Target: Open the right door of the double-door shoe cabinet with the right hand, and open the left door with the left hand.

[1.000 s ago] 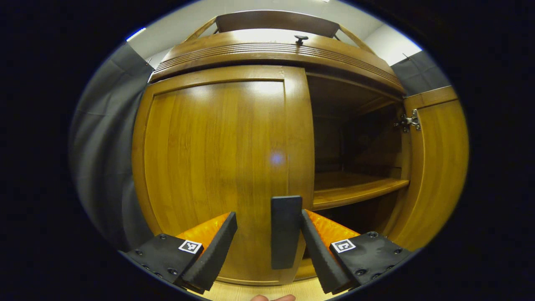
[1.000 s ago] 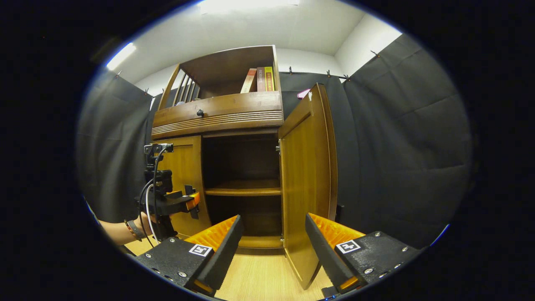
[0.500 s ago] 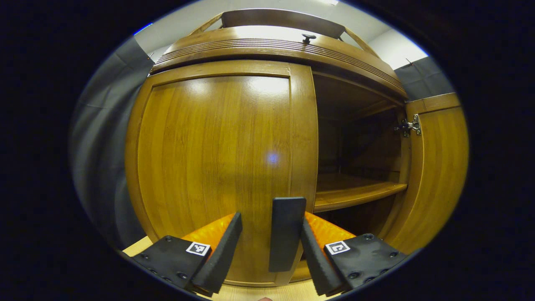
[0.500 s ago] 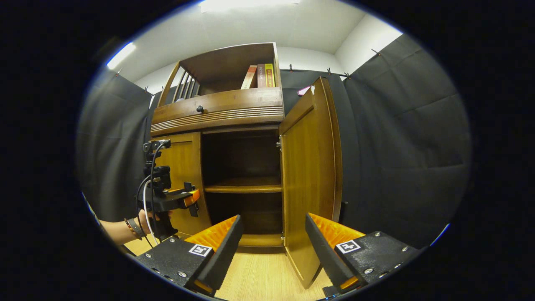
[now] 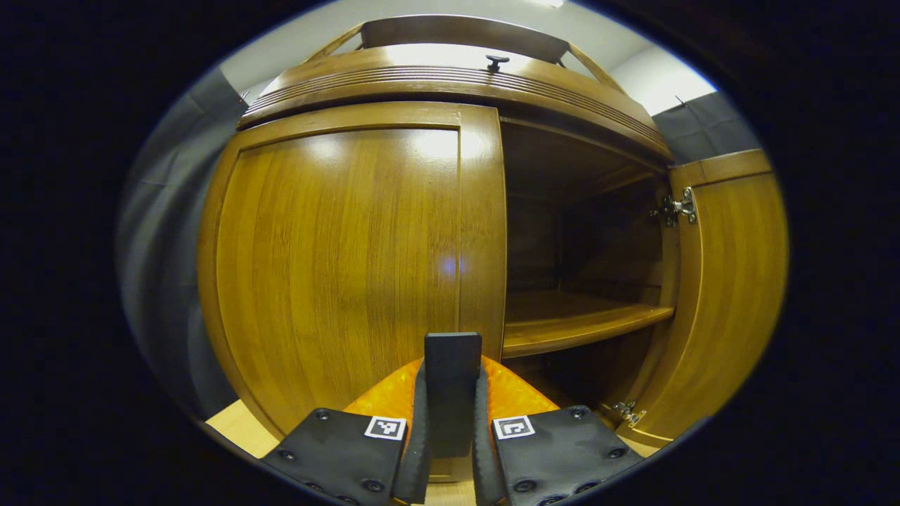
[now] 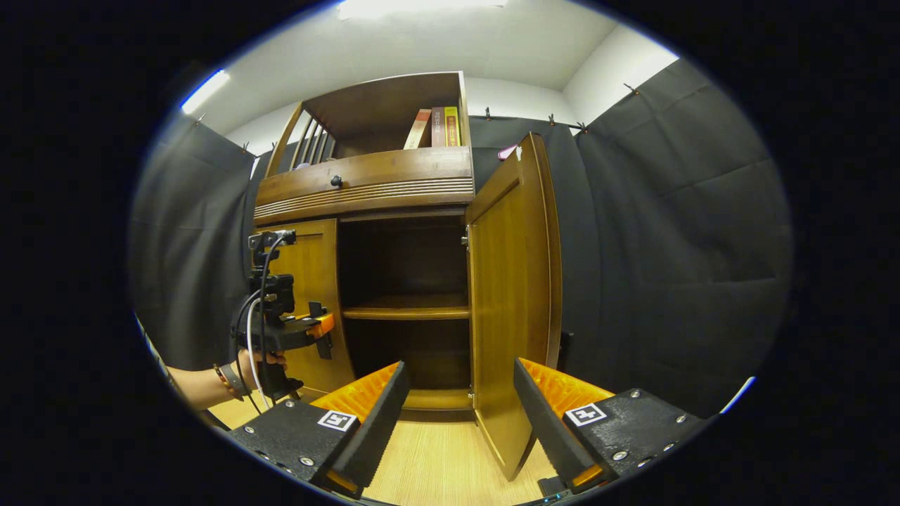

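1. Your left tool point(image 5: 450, 450) has its fingers pinched on the dark handle point(image 5: 452, 379) of the left door point(image 5: 337, 260), which sits flush with the shoe cabinet point(image 6: 365, 190).
2. From the right gripper view, that same left tool point(image 6: 320, 334) sits at the left door's point(image 6: 306, 281) inner edge, with your hand point(image 6: 260, 362) gripping its grip.
3. Your right tool point(image 6: 457, 414) is spread wide and holds nothing, hanging low above the wooden floor point(image 6: 429, 464).
4. The right door point(image 6: 510, 295) stands swung out, exposing the dark interior and a shelf point(image 6: 406, 311).
5. Books point(image 6: 434, 126) stand in the top compartment.
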